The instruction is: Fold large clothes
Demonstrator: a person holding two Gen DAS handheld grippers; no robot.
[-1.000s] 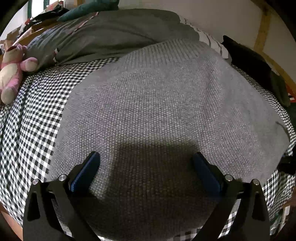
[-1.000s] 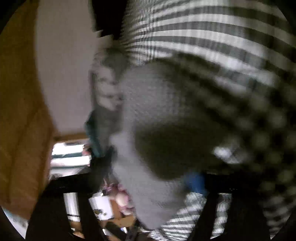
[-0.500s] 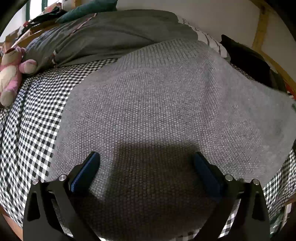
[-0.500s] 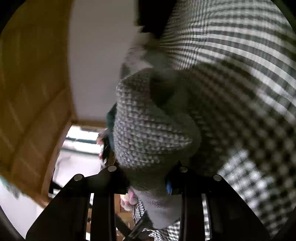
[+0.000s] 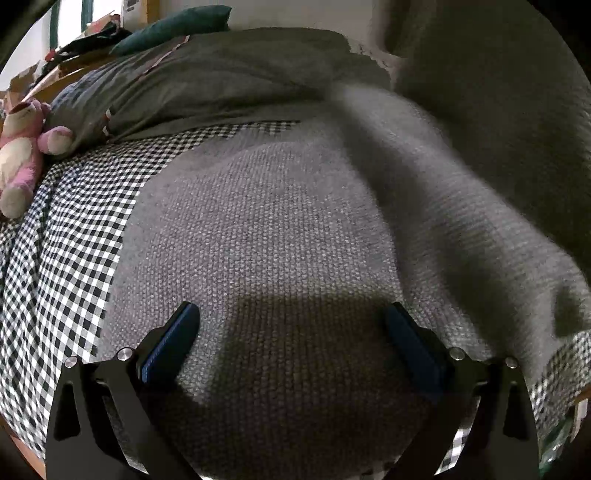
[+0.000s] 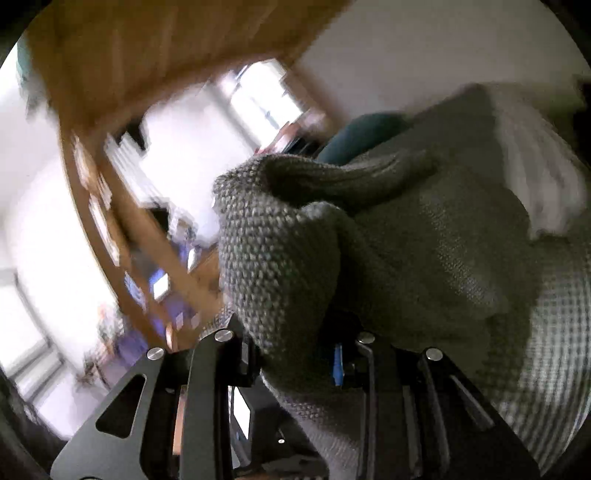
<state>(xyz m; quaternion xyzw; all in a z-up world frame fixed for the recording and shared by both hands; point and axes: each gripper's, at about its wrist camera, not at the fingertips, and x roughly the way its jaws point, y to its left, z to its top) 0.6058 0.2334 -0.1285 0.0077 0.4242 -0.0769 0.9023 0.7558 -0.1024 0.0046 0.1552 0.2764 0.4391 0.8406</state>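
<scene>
A large grey knit sweater (image 5: pixel 266 229) lies spread on a bed with a black-and-white checked sheet (image 5: pixel 70 229). My left gripper (image 5: pixel 291 332) is open, its blue-padded jaws wide apart just above the sweater's near part, holding nothing. My right gripper (image 6: pixel 295 354) is shut on a bunched edge of the sweater (image 6: pixel 280 240) and holds it up in the air. In the left wrist view that lifted side rises as a blurred fold (image 5: pixel 480 177) on the right, over the flat part.
A grey duvet (image 5: pixel 221 74) and a teal pillow (image 5: pixel 177 22) lie at the head of the bed. A pink plush toy (image 5: pixel 22 147) sits at the far left. A wooden bed frame (image 6: pixel 147 55) and bright windows show in the blurred right wrist view.
My right gripper has lifted the sweater's right side and swung it up and over towards the left. The left gripper has stayed put and open.
</scene>
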